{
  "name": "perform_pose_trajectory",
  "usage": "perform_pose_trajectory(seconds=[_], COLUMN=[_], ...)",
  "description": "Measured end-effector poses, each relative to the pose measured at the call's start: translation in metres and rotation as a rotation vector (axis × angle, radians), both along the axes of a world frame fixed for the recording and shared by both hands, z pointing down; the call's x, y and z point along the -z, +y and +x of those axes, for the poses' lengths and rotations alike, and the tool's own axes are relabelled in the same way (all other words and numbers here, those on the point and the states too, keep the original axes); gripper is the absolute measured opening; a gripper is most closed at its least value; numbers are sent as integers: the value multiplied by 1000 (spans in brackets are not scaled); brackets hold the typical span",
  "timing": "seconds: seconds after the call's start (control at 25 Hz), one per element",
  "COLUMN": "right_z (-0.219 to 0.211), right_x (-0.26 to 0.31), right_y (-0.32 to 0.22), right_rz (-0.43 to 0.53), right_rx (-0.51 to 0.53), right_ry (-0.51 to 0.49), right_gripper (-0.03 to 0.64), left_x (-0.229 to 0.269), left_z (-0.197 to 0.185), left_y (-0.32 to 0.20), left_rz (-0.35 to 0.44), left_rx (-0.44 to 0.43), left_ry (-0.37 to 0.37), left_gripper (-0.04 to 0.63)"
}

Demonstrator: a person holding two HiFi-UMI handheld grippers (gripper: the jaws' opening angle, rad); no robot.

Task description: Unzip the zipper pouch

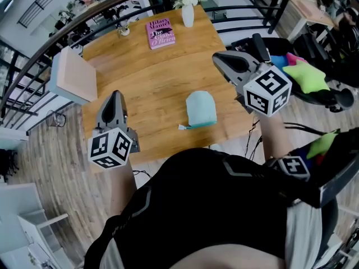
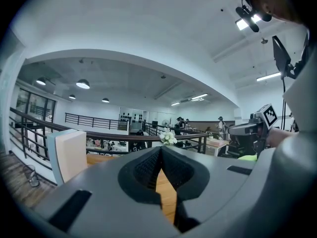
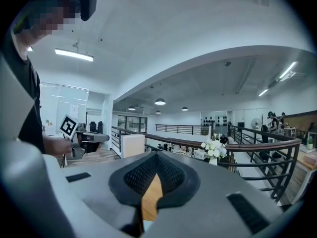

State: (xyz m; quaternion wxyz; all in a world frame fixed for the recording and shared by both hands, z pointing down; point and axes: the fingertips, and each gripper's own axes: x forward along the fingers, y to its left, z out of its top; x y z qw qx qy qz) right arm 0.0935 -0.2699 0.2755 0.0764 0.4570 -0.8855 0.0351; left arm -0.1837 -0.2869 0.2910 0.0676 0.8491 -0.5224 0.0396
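Observation:
The light teal zipper pouch (image 1: pixel 201 109) lies flat on the wooden table (image 1: pixel 151 77), near its front edge, with its zipper end (image 1: pixel 183 127) sticking out at the lower left. My left gripper (image 1: pixel 116 94) hovers left of the pouch, apart from it, with its jaws shut and nothing between them (image 2: pixel 160 150). To the right of the pouch and a little beyond it, my right gripper (image 1: pixel 217 58) is also shut and holds nothing (image 3: pixel 157 155). Both grippers point almost level across the table. The pouch does not show in either gripper view.
A pink book (image 1: pixel 160 32) and a white vase of flowers (image 1: pixel 187 9) stand at the table's far side. A pale box-like block (image 1: pixel 73 74) sits at the left edge. A railing (image 1: pixel 67 27) runs behind the table, and bright soft things (image 1: pixel 305 74) lie to the right.

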Motion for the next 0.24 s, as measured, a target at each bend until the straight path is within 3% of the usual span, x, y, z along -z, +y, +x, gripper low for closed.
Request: perform_pose_trajectory(seconds=[0.24], right_z=[4], right_x=[8], right_y=[2], right_rz=[7], right_rx=[-20], right_ry=[5], right_gripper=[8], left_x=[6], left_z=[5], left_y=[2], left_rz=[6], left_rx=[-13], left_ry=[-1], left_gripper=[29])
